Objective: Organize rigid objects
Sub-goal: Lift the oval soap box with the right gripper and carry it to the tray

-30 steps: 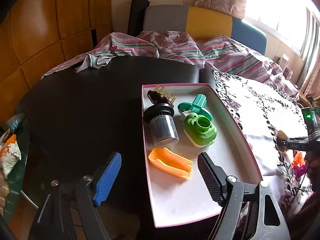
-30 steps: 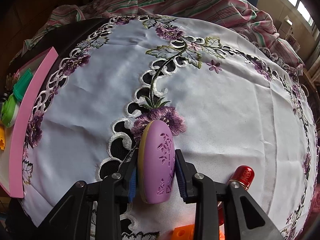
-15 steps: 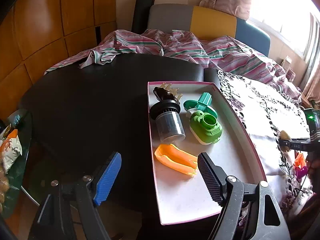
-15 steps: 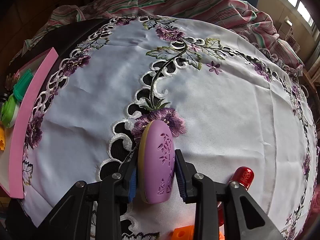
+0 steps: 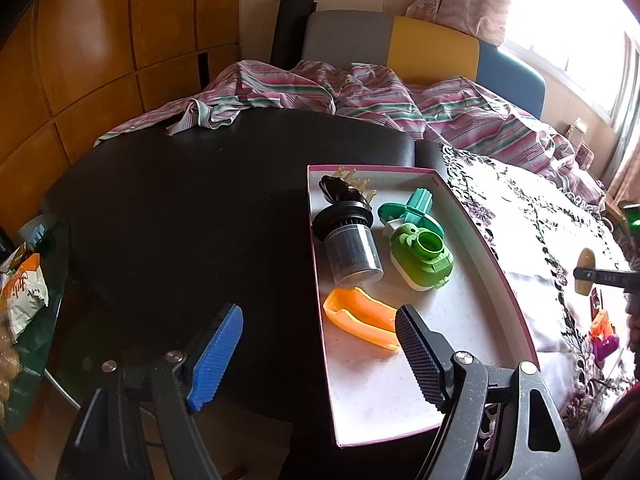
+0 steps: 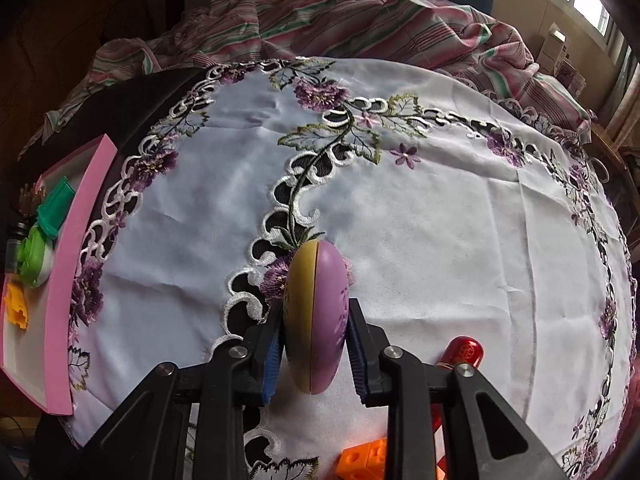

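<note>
Both wrist cameras look steeply down — sharing the pink tray [image 5: 516, 308].

Right gripper [image 6: 313, 350]: the purple-and-yellow oval case [image 6: 316, 320], lying with its patterned purple face up on the embroidered cloth [image 6: 440, 220] a second ago, now comes up off it, tipped on edge so the yellow half and the seam show; pads tightened the last bit onto it and now pinch both faces. The red cylinder [image 6: 462, 352] beside it shows more of its length. Left wrist view: the pink-rimmed tray [image 5: 516, 312] sits further right in frame; the case [image 5: 585, 270] appears higher above the cloth at far right.
</note>
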### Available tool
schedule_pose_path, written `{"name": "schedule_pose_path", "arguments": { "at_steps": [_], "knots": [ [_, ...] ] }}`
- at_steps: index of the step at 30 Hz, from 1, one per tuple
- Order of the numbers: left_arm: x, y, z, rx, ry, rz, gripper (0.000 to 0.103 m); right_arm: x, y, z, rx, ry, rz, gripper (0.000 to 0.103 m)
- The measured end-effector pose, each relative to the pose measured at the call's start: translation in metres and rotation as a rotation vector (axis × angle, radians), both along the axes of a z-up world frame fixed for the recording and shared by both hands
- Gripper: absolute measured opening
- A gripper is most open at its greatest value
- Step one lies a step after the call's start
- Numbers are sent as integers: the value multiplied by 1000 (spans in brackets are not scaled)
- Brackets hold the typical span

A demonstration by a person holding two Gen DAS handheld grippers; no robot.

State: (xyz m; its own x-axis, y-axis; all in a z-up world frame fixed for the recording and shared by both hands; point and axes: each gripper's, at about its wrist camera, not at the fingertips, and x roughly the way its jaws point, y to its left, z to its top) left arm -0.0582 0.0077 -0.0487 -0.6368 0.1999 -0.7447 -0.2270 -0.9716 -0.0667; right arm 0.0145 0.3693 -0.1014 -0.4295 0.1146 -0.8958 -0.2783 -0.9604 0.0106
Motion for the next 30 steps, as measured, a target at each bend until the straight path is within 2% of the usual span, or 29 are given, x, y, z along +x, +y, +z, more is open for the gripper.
{"name": "schedule_pose_path", "arguments": {
  "at_steps": [4,7,12,17,21,23,25,30],
  "knots": [
    [0,-2,0,10,2,4,79,-12,-27,44,-13,76,70,28],
    [0,-6,0,15,4,12,79,-17,-66,66,-23,120,168,28],
    [0,-15,0,21,5,35,79,-27,-143,80,-83,142,362,28],
    [0,-27,-1,27,4,64,79,-36,-220,68,-131,90,546,28],
    [0,-33,-3,34,-3,77,79,-55,-266,37,-143,-18,637,28],
    [0,-34,-3,38,-5,79,79,-68,-281,20,-114,-66,650,28],
    [0,-36,-4,39,-8,81,79,-82,-286,4,-132,-113,637,28],
    [-1,-38,-7,44,-18,86,79,-105,-287,-11,-108,-103,567,28]
  ]
}}
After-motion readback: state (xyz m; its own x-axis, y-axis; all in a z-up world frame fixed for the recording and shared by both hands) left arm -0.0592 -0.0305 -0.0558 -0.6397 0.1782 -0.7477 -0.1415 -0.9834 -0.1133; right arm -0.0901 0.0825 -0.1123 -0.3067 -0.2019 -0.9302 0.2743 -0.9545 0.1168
